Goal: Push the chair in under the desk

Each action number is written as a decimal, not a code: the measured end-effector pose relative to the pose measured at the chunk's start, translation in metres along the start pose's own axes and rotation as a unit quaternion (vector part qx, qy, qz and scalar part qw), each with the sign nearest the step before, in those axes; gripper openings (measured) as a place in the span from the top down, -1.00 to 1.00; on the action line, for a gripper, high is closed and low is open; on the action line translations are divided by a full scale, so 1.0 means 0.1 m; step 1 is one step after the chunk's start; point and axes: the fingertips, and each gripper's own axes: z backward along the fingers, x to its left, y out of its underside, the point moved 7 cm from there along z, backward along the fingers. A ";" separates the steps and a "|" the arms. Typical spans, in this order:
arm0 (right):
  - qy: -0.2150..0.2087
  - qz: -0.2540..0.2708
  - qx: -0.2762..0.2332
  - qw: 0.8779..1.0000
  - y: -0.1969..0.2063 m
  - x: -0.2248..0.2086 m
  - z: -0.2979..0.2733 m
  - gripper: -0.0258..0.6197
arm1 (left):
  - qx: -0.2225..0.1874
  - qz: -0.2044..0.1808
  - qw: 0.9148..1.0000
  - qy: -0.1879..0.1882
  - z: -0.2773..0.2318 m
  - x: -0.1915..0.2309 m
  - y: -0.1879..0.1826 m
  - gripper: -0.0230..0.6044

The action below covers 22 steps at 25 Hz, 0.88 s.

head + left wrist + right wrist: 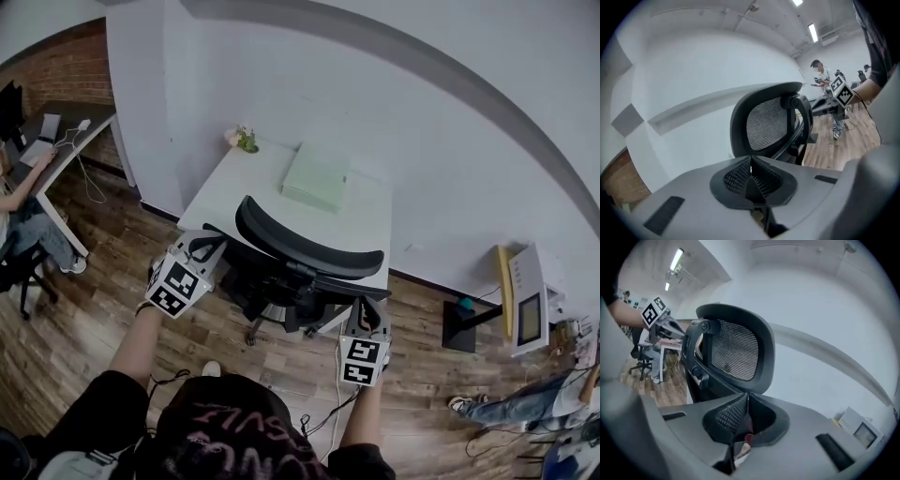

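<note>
Chair [309, 246] and desk [234, 187] sit close together by the white wall [375, 84]. The chair is black, with a curved net back. It stands right at the near edge of the white desk, and its back faces the person. Its wheels rest on the wood floor [112, 319]. I cannot tell how far the seat goes under the desk.

A person stands behind the chair and holds a tool in each hand. The left gripper [208, 247] is just beside the left end of the chair back. The right gripper [367, 311] is near the right side of the chair, lower in the head view. Both sets of jaws are pressed together, and nothing is between them. I cannot tell if either one touches the chair. In each gripper view the net back stands up just past the closed jaws.

On the desk lies a flat, pale green box [317, 175]. A little plant [246, 140] sits at the far corner. Another person [28, 225] sits at a different desk far off to the left.
</note>
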 end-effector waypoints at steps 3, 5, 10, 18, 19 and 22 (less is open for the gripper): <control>0.007 -0.030 -0.020 0.999 -0.07 0.04 0.04 0.83 | -0.032 0.035 0.999 -0.020 0.05 0.03 -0.08 0.87; 0.015 -0.042 -0.029 0.999 -0.10 0.06 0.06 0.83 | -0.049 0.052 0.997 -0.030 0.07 0.03 -0.13 0.88; 0.028 -0.078 -0.044 0.996 -0.16 0.04 0.06 0.83 | -0.067 0.068 0.994 -0.049 0.06 0.02 -0.15 0.88; 0.046 -0.117 -0.050 0.991 -0.08 -0.05 0.09 0.84 | -0.091 0.100 0.989 -0.059 0.02 0.03 -0.20 0.88; 0.048 -0.114 -0.050 0.991 -0.08 -0.05 0.08 0.84 | -0.091 0.105 0.988 -0.061 0.02 0.05 -0.20 0.88; 0.046 -0.111 -0.052 0.991 -0.12 -0.03 0.08 0.84 | -0.094 0.111 0.987 -0.065 0.03 0.08 -0.19 0.88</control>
